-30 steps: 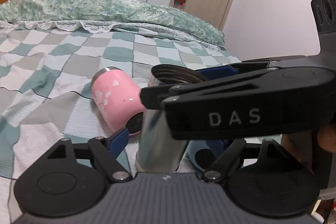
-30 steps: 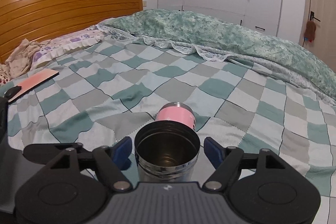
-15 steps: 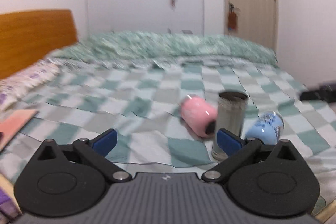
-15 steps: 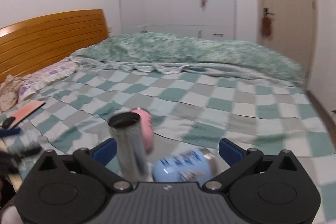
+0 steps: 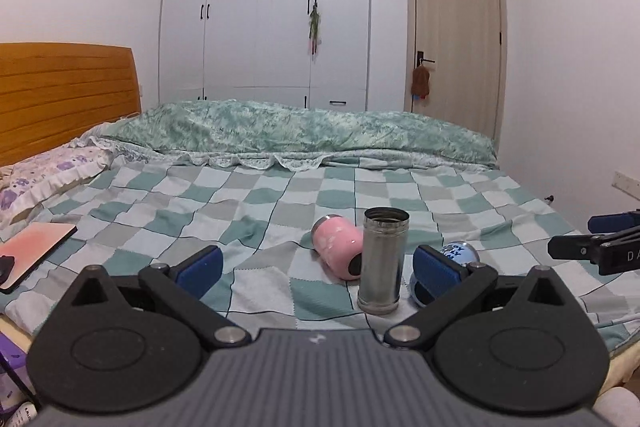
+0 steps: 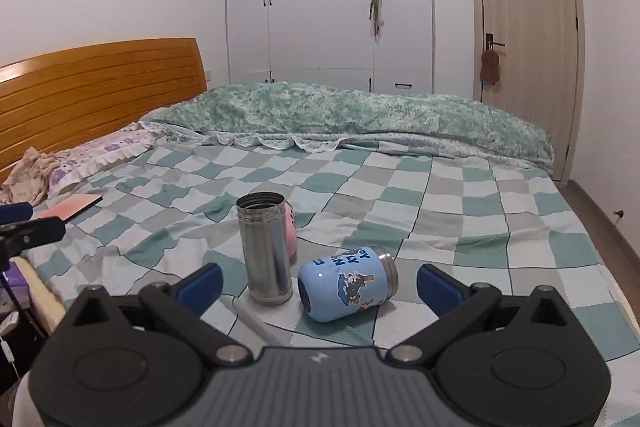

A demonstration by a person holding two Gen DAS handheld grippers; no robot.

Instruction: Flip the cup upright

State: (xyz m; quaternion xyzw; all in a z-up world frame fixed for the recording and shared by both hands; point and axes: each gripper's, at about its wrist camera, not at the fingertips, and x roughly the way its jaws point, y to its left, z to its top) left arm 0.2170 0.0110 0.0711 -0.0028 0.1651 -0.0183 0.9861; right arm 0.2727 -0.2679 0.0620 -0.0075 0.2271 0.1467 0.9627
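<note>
I find the steel cup (image 6: 266, 249) standing upright, mouth up, on the checked bed cover (image 6: 460, 223), at lower centre of the right wrist view. The blue cup (image 6: 348, 283) lies on its side just right of it, base toward the camera, steel rim pointing right. The pink cup (image 5: 338, 253) lies on its side behind and left of the steel one in the left wrist view, seemingly touching it.

My left gripper (image 5: 318, 267) and right gripper (image 6: 318, 283) both hang short of the cups with jaws spread wide, holding nothing.

Assessment: one cup is righted; two remain down. The blue cup appears rigid, light when empty, and its glossy painted wall is likely slippery. I would take it across the mid-body. Being round, it may roll on the soft cover when nudged, and the cover gives poor footing, so a set-down cup may tip.
</note>
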